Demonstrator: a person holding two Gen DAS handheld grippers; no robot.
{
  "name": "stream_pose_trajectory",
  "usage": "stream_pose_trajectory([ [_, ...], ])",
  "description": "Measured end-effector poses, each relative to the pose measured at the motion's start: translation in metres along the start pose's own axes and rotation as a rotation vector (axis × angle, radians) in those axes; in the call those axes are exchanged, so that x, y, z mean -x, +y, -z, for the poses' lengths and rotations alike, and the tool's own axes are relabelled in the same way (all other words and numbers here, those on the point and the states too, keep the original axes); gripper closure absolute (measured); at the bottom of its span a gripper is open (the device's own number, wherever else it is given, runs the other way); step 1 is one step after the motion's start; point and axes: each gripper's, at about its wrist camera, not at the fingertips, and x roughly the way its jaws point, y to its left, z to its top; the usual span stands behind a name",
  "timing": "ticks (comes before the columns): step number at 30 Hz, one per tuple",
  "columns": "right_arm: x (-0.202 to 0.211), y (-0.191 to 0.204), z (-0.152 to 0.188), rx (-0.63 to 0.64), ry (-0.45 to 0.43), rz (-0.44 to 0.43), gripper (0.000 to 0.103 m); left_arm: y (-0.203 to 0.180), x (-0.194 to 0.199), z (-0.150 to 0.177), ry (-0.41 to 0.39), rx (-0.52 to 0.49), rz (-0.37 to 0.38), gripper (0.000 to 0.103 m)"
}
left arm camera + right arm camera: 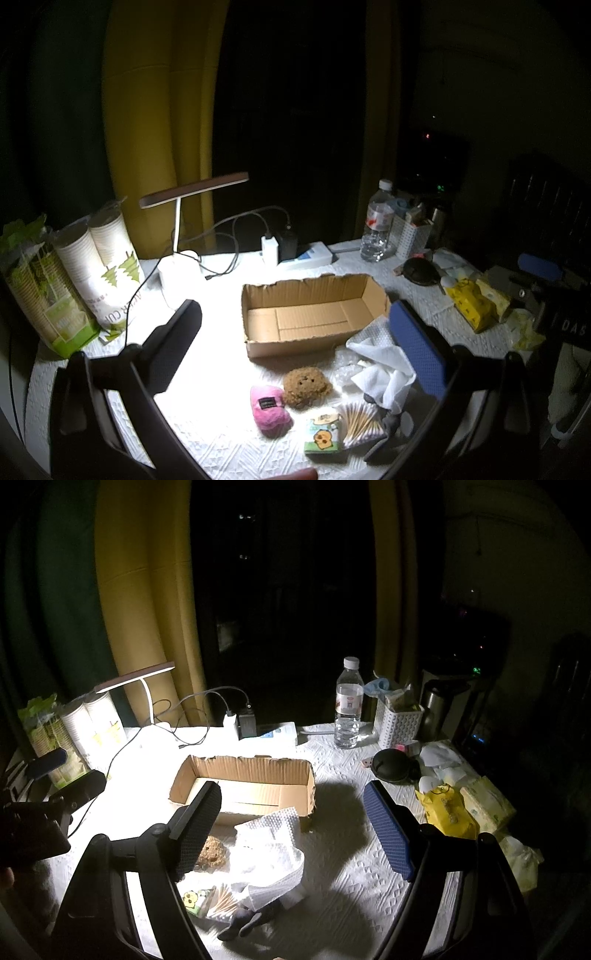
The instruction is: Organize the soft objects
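An open empty cardboard box [314, 317] [255, 790] sits mid-table. In front of it lie a brown plush [306, 386] [212, 851], a pink plush [269, 406], crumpled white tissue paper [384, 363] [269, 845], a small tissue pack [323, 435] [194, 899], a bag of cotton swabs [360, 424] [225, 901] and a dark grey fabric piece [245, 925]. My left gripper [295, 354] is open and empty above these items. My right gripper [295, 834] is open and empty, over the tissue paper; its left finger partly hides the brown plush.
A desk lamp [184, 206], paper cup sleeves [88, 266], a power strip with chargers [291, 251], a water bottle [347, 705], a white basket [397, 720], a black round case [391, 766] and yellow tissue packs [450, 812] ring the table. The left gripper shows at the left edge of the right wrist view [55, 775].
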Motion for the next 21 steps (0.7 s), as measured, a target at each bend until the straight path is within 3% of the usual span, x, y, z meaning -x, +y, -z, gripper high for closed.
stream_pose_trajectory([
  [21, -0.0031, 0.0088, 0.0076, 0.018, 0.026, -0.003, 0.021, 0.0054, -0.0003, 0.007, 0.009, 0.01, 0.003, 0.001],
])
